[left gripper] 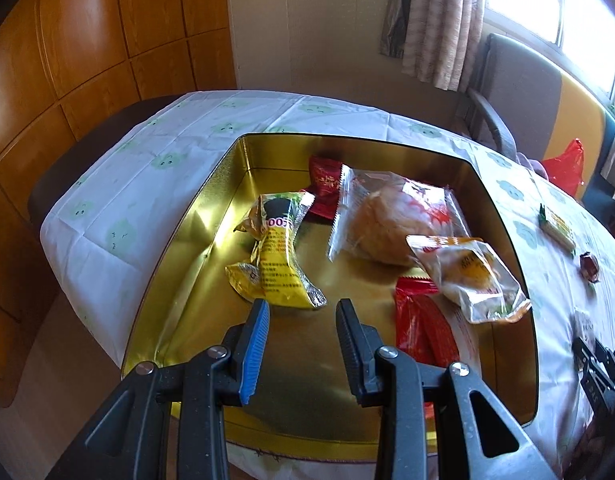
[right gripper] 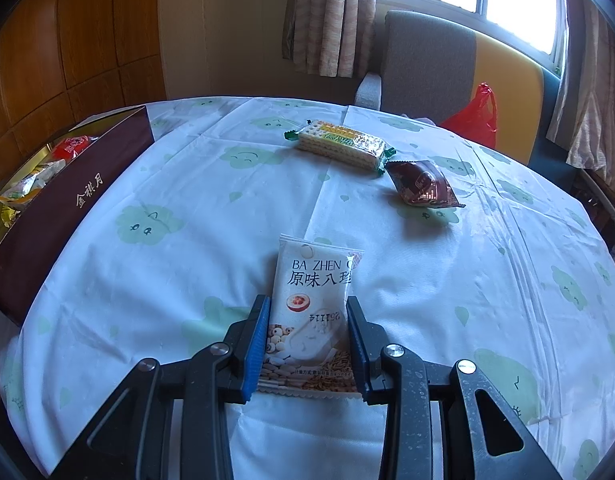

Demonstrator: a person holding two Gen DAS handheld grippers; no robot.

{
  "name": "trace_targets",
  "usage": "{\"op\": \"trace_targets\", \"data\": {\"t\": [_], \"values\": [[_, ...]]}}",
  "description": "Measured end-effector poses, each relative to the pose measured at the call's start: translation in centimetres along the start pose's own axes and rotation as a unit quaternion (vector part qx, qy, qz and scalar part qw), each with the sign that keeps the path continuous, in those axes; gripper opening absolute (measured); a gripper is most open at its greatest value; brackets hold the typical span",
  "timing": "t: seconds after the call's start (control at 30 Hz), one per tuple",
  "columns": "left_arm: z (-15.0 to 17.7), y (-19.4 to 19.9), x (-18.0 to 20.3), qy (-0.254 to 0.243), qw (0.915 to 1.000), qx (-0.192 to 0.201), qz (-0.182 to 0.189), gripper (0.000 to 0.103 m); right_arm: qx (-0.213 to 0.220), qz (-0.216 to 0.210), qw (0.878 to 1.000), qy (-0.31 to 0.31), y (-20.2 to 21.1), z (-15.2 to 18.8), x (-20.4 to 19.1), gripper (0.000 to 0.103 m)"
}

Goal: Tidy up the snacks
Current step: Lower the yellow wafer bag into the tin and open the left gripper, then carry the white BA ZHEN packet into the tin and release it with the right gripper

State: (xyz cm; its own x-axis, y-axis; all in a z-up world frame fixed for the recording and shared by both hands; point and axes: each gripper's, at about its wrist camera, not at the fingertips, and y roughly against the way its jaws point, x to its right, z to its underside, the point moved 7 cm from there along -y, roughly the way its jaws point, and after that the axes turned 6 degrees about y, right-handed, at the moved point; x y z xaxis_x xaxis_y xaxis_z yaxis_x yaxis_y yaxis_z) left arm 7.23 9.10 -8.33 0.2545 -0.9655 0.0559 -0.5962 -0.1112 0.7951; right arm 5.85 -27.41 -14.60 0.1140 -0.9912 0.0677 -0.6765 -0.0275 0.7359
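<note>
The left gripper (left gripper: 303, 308) hangs over the near end of a gold-lined tin box (left gripper: 211, 184), its jaws apart with nothing between them. Just beyond its tips a yellow snack packet (left gripper: 279, 256) lies on the box floor. Further in sit a clear-wrapped bun (left gripper: 391, 224), a dark red packet (left gripper: 323, 184) behind it, a clear packet with a yellow pastry (left gripper: 475, 276) tilted against the bun, and a bright red packet (left gripper: 423, 328) under that one, near the right wall. The box stands on a table with a white cloth printed with green faces (left gripper: 119, 196). The right gripper (right gripper: 307, 308) is clamped on a white snack packet (right gripper: 315, 292) printed with "BA ZHEN", both pads pressed against its long edges; the packet points away from the camera over the cloth (right gripper: 187, 184). Well beyond it a wafer pack (right gripper: 339, 144) and a brown packet (right gripper: 423, 184) lie close together, apart from the box, whose maroon side (right gripper: 71, 216) shows at the left edge of this view. A chair (right gripper: 427, 60) with a red plastic bag (right gripper: 475, 116) stands behind the table by the window.
</note>
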Motion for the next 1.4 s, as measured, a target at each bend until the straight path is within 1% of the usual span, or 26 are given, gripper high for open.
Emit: {"op": "trace_targets", "data": {"t": [0.33,0.6,0.9,1.13,1.3,1.4], "values": [[1.1,0.2,-0.2,-0.001,1.0000,-0.004,0.005,0.035,-0.005,0.011,1.000,0.002,0.0,0.0,-0.2,0.037],[1.3,0.2,-0.8,0.005,1.0000,-0.003,0.007,0.035,-0.012,0.018,1.000,0.002,0.0,0.0,-0.3,0.037],[1.3,0.6,-1.9,0.011,0.9999,0.004,-0.001,0.035,-0.027,0.023,0.999,0.002,0.0,-0.1,-0.5,0.036],[1.0,0.9,-2.5,0.015,0.9998,0.015,-0.005,0.035,-0.056,0.012,0.998,-0.017,0.2,-0.2,-0.5,0.035],[1.1,0.8,-2.7,0.016,0.9998,0.014,-0.005,0.035,-0.067,-0.001,0.998,-0.011,0.6,-0.2,-1.4,0.035],[1.1,0.8,-2.8,0.017,0.9997,0.015,-0.006,0.035,-0.066,-0.028,0.997,-0.018,1.3,-0.5,-2.1,0.035]]}}
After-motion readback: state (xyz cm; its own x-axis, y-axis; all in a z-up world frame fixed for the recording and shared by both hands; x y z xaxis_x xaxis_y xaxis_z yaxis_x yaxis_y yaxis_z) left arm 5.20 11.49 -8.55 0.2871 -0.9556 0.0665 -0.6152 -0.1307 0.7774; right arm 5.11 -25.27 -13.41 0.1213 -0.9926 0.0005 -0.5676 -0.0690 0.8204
